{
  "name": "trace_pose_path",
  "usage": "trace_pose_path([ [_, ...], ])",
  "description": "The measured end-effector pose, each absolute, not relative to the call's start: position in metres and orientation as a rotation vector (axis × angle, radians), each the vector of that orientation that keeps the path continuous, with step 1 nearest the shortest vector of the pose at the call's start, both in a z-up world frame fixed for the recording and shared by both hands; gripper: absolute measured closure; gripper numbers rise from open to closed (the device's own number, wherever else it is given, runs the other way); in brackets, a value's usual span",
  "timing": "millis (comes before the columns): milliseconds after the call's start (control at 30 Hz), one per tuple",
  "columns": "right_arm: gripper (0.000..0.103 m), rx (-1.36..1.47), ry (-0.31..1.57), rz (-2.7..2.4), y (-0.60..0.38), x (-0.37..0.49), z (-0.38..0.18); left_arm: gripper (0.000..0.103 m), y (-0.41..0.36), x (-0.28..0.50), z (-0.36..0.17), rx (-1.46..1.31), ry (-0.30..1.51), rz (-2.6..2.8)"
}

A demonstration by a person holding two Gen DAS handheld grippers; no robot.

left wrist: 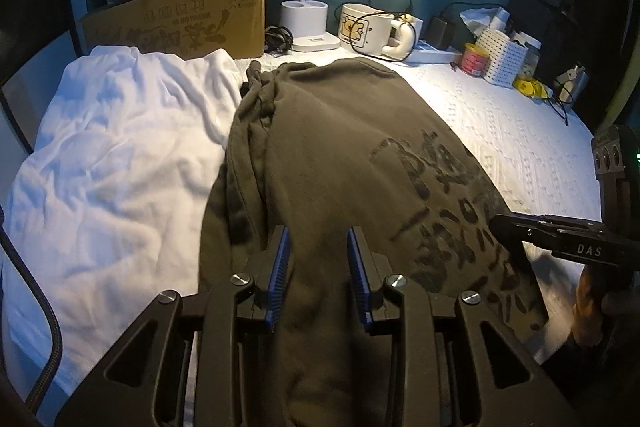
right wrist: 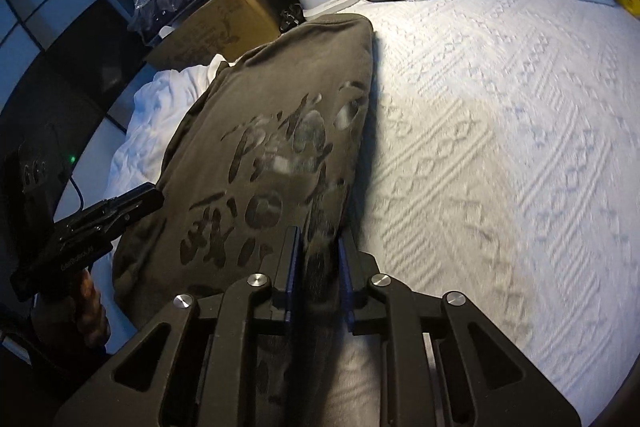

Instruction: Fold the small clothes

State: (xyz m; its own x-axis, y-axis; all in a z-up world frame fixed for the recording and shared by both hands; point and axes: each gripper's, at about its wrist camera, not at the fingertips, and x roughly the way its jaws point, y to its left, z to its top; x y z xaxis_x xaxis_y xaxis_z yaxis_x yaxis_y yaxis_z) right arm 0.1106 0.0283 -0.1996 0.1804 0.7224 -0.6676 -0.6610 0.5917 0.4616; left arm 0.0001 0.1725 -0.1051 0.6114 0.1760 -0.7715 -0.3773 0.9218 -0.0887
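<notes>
A rumpled white garment (left wrist: pixel 120 163) lies at left on the white textured bedspread (left wrist: pixel 512 131); beside it stretches an olive printed T-shirt (left wrist: pixel 340 155). The left gripper (left wrist: pixel 318 247) pinches the shirt's near hem between narrowly parted blue pads, while the right gripper (right wrist: pixel 318 247) clamps its right edge.

Matt olive cloth shirt (left wrist: pixel 328 147), textured bedspread (right wrist: pixel 500 131)

Olive-brown shirt (left wrist: pixel 332 131) with a dark printed graphic stretches lengthwise down the middle of the white textured bedspread (left wrist: pixel 516 147), folded narrow, print facing up, its far end reaching toward the back edge. Beside it, along the left edge, a crumpled white garment (left wrist: pixel 116 155) lies touching it.
</notes>
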Motion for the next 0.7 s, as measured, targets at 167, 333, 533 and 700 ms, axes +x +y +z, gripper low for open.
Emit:
trace_pose_path([
  [167, 0.083, 0.062, 0.986, 0.975, 0.010, 0.105, -0.197, 0.074, 0.152, 0.002, -0.099, -0.233, 0.847, 0.297],
  [333, 0.067, 0.038, 0.957, 0.938, -0.017, 0.102, -0.190, 0.074, 0.133, 0.007, -0.102, -0.254, 0.857, 0.261],
  [533, 0.059, 0.053, 0.921, 0.871, -0.060, 0.100, -0.184, 0.073, 0.102, 0.018, -0.102, -0.234, 0.874, 0.204],
  [700, 0.057, 0.075, 0.898, 0.806, -0.091, 0.102, -0.181, 0.030, 0.079, 0.030, -0.099, -0.212, 0.861, 0.169],
])
